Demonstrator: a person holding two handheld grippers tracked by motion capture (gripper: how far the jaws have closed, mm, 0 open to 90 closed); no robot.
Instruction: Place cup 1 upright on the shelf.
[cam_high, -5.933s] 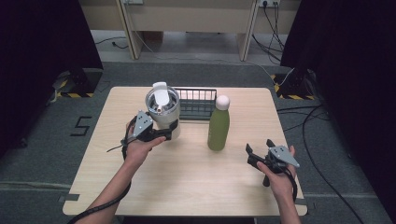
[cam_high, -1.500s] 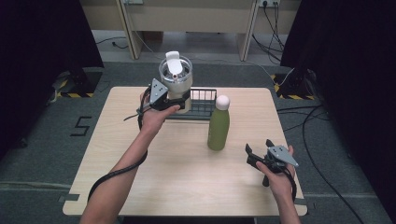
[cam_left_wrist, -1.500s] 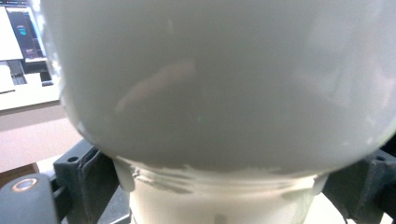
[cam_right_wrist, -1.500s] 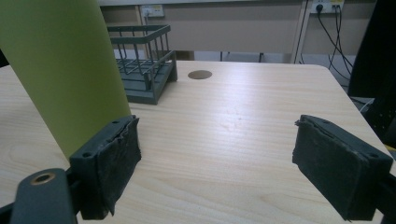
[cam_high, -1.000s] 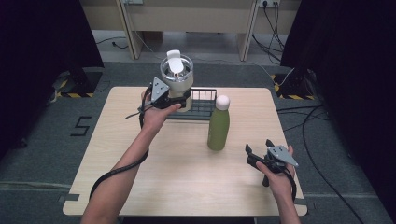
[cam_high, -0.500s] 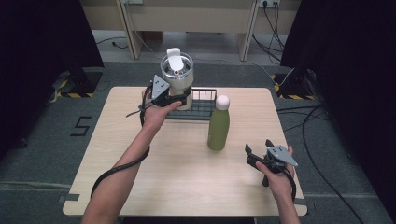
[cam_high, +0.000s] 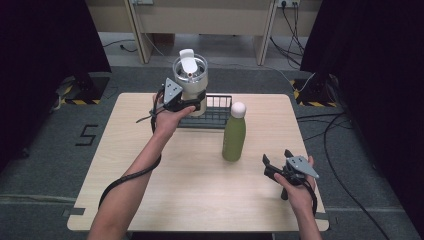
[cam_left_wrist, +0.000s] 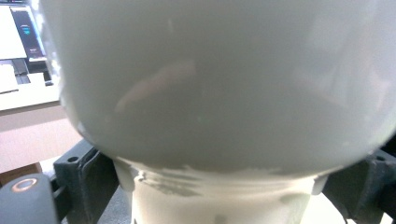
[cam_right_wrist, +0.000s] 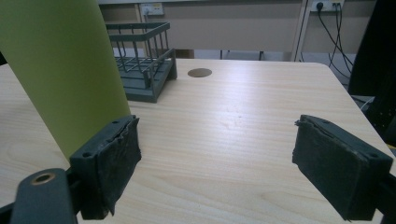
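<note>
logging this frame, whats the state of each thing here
white jug: upright, lifted over the basket's left end, lid tab flipped up
left gripper: shut on the jug's narrow base
wire basket: at the table's far edge, no contents seen
green bottle: standing upright on the table, white cap on
right gripper: open, holding nothing, low over the table beside the bottle
table: bears the basket and bottle
</note>
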